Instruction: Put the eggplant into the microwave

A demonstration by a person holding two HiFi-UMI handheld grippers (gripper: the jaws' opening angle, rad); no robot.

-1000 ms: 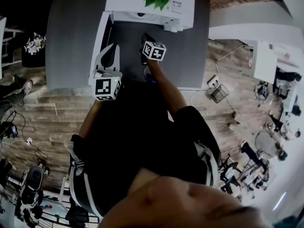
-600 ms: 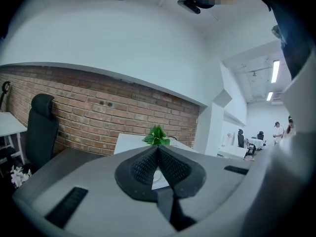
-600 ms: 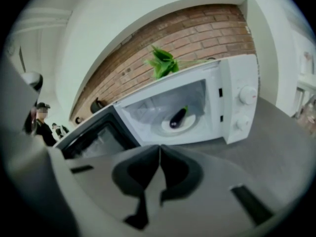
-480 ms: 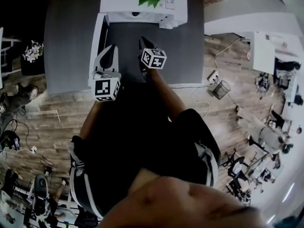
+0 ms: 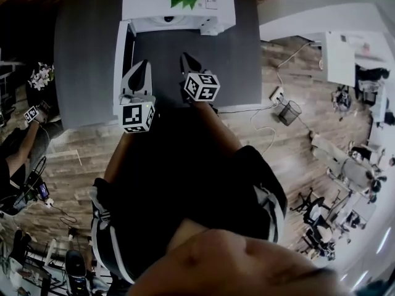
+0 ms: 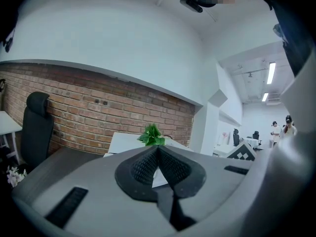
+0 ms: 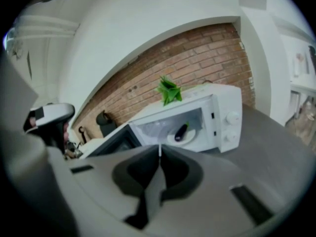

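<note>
Purple against white is what I read first in the right gripper view: the eggplant [image 7: 181, 131] lies on the plate [image 7: 171, 139] inside the microwave [image 7: 227, 115], well apart from both of my tools. The door [image 7: 116, 140] hangs swung open to the left, and a green plant [image 7: 169, 90] sits on top of the oven.

What has changed over the last second is the distance. In the head view the right tool [image 7: 159, 151] was reaching further toward the oven a second ago. Now it has drawn back toward the near edge of the desk [image 5: 86, 73], and the whole oven sits higher in that view, so I judge the person is stepping away. The right tool's jaws are pressed together with nothing between them.

The left tool [image 6: 157, 148] has barely shifted. It hovers above the desk near the free edge of the open door, pointing up at the brick wall, its jaws likewise closed on nothing.

For the task, I take this retreat as the release being over: the eggplant is where it was meant to go and nothing grips it. Only the open door remains, should shutting it be wanted, and the left tool is the nearer one for that push.
</note>
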